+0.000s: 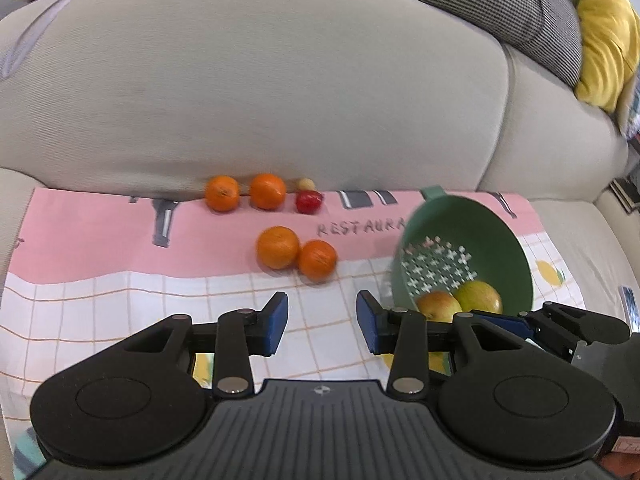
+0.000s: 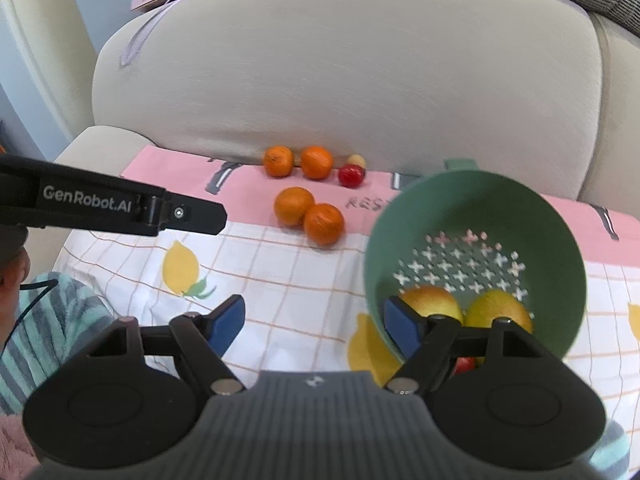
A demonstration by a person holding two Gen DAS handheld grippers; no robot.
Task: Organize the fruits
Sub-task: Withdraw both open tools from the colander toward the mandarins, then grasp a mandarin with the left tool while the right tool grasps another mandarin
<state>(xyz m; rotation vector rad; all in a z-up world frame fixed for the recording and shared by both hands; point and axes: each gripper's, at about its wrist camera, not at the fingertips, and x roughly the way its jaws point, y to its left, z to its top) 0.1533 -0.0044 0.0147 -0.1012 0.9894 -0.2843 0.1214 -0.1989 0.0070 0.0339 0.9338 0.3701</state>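
- Closest to the lens in the left wrist view was the left tool (image 1: 322, 322), fingers spread a bit with nothing between the blue pads (image 1: 280, 320), just hanging over the checked part of the cloth (image 1: 120, 304).
- Same deal for the right tool (image 2: 316, 326): jaws spread wider, nothing pinched, and its right pad sat in front of the near rim of the green colander (image 2: 472, 208).
- The colander was tipped toward the cameras on the right side of the cloth, with two yellowish-red apples (image 2: 430, 304) lying side by side at the low near end. There was also a bit of something red under the right tool's linkage, couldn't tell what.
- Two oranges (image 1: 278, 247) were touching each other mid-cloth, left of the colander, right where the pink band meets the checks.
- Farther back, against the sofa backrest (image 1: 260, 92), two more oranges (image 1: 222, 193) sat side by side, then a small red fruit (image 1: 309, 201) to their right, and a pale little one (image 1: 306, 183) just behind that.
- The whole thing was laid out on a beige sofa seat.
- A grey checked cushion (image 1: 512, 12) and a yellow one (image 1: 608, 40) were far right.
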